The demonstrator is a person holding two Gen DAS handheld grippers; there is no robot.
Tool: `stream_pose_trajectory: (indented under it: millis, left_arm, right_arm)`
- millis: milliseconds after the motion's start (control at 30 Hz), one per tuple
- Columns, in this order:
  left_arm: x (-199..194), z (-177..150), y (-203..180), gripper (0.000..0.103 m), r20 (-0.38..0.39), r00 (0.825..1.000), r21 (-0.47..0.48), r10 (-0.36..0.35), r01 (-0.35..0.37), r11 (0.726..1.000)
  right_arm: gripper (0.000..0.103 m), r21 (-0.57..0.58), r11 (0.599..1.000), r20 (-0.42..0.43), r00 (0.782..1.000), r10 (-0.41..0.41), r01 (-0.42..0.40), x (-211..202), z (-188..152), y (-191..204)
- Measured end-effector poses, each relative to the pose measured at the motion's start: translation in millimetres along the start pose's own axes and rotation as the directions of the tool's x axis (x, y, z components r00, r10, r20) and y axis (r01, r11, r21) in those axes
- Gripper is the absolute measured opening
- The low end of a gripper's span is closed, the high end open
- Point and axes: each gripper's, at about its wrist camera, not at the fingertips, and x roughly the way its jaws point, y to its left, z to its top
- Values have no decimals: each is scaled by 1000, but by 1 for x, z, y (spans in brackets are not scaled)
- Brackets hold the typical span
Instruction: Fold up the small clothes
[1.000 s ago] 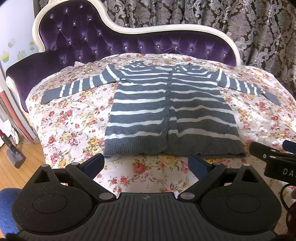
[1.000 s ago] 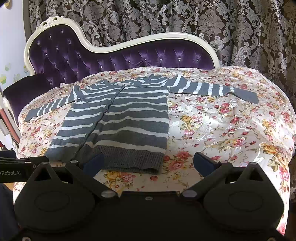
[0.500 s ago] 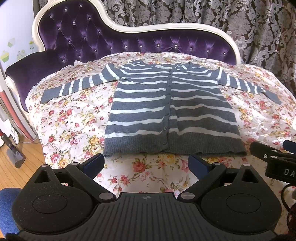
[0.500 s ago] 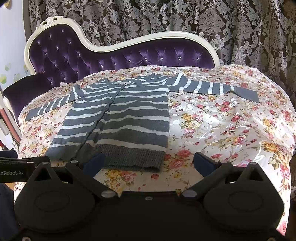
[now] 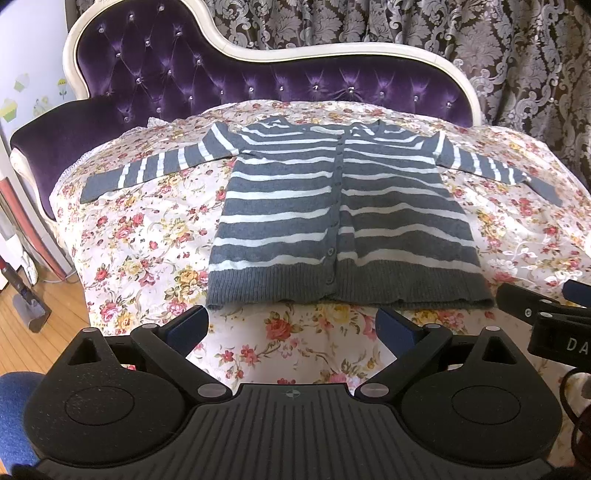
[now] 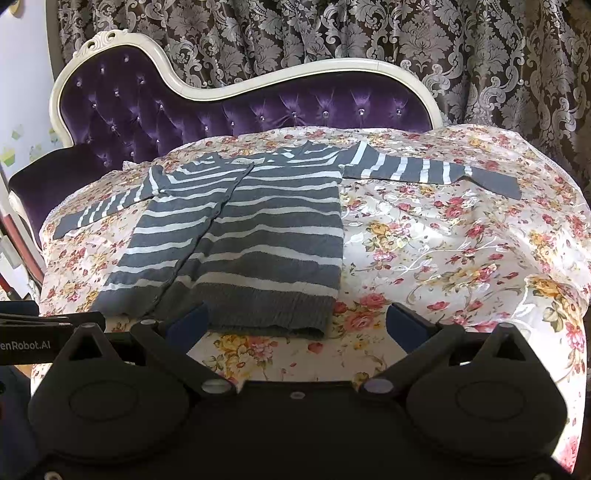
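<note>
A grey cardigan with white stripes [image 5: 343, 218] lies flat and buttoned on the floral cover, both sleeves spread sideways. It also shows in the right wrist view [image 6: 240, 236]. My left gripper [image 5: 291, 328] is open and empty, just short of the hem's middle. My right gripper [image 6: 295, 325] is open and empty, in front of the hem's right corner. The right gripper's body shows at the right edge of the left wrist view [image 5: 546, 314].
The floral cover [image 6: 443, 258] drapes a purple tufted chaise with a white frame [image 5: 258, 74]. Patterned curtains [image 6: 369, 33] hang behind. Wooden floor and a grey tool [image 5: 26, 299] lie at the left. A blue seat [image 5: 14, 398] is at the bottom left.
Both grippers have moved slightly forward toward the cardigan's hem. The cardigan has not moved.
</note>
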Motion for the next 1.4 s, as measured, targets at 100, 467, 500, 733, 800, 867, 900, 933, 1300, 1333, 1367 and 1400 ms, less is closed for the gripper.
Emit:
stream_pose_trajectory:
  millis: [100,467,500,733,800,867,900,933,1300,1333,1367,1400]
  left_arm:
    - [0,0,0,98,0,1000,0,1,-1,1000]
    - [1,0,0,98,-3,1000,-2,1,-1,1000]
    - [1,1,0,98,-3,1000,-1,1,-1,1000]
    - [3,1,1,98,-6,1000,-2,-1,1,1000]
    - [5,2,2,98,-8,1000,0,-2,2,1000]
    - [7,4,1,98,-11,1000,2,-3,3,1000]
    - [9,5,1,98,-12,1000,2,-4,4,1000]
    - [10,6,1,98,-13,1000,3,-5,5,1000]
    - [28,29,-3,98,7,999,46,-40,40,998]
    - [30,33,-3,98,12,999,51,-47,46,998]
    - [33,38,-3,98,17,998,56,-56,55,997]
    - [36,42,-3,98,22,998,59,-64,63,996]
  right_arm:
    - [102,0,1000,0,1000,0,0,0,0,0]
    - [102,-1,1000,-1,1000,1,-1,1,0,0]
    - [102,0,1000,-1,1000,0,0,1,1,0]
    - [102,-3,1000,-3,1000,2,-2,3,1,1]
    - [102,-7,1000,-4,1000,1,-1,3,1,1]
    - [102,-9,1000,-5,1000,0,0,6,2,2]
    - [102,-9,1000,-7,1000,1,-1,7,4,2]
    - [102,-10,1000,-8,1000,2,-2,9,4,2]
    - [102,48,996,-29,997,71,-70,30,26,-15]
    - [102,62,995,-26,996,81,-79,33,30,-18]
    - [102,76,993,-23,996,89,-87,36,34,-22]
    - [102,87,992,-20,995,96,-93,39,39,-27]
